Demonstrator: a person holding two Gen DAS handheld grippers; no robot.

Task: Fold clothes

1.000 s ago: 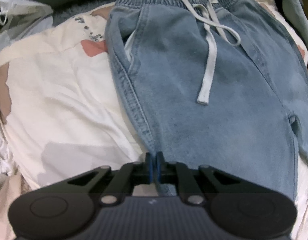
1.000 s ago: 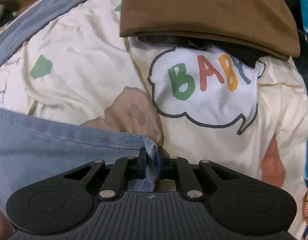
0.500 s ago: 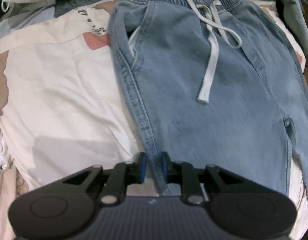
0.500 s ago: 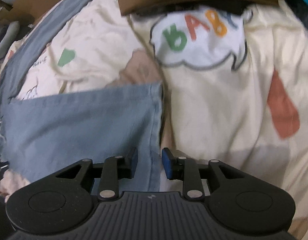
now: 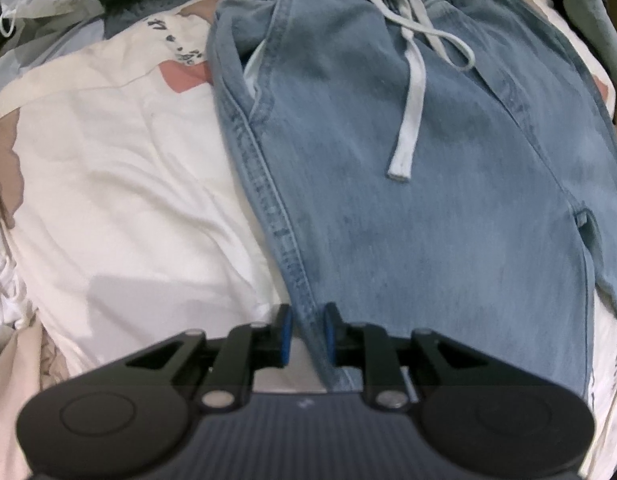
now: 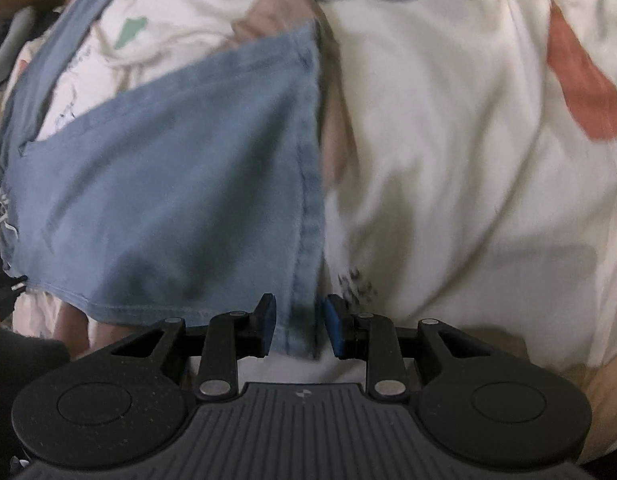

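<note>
The light blue denim trousers [image 5: 448, 184] lie flat on the cream printed bedsheet [image 5: 120, 184], with the elastic waistband at the far side and the white drawstring [image 5: 412, 92] resting loose on the front. The left tool [image 5: 306, 334] points down at the outer side seam of the trousers. Its blue pads stand a little apart, and the seam passes between them, but the pads do not press on it.

In the right wrist view, the right tool [image 6: 295, 326] is over the hem end of one trouser leg [image 6: 180, 200] (this view is somewhat blurred). Its jaws are narrowly parted, with the hem edge between them, not gripped. The sheet beside the leg shows a red patch [image 6: 584, 80].
</note>
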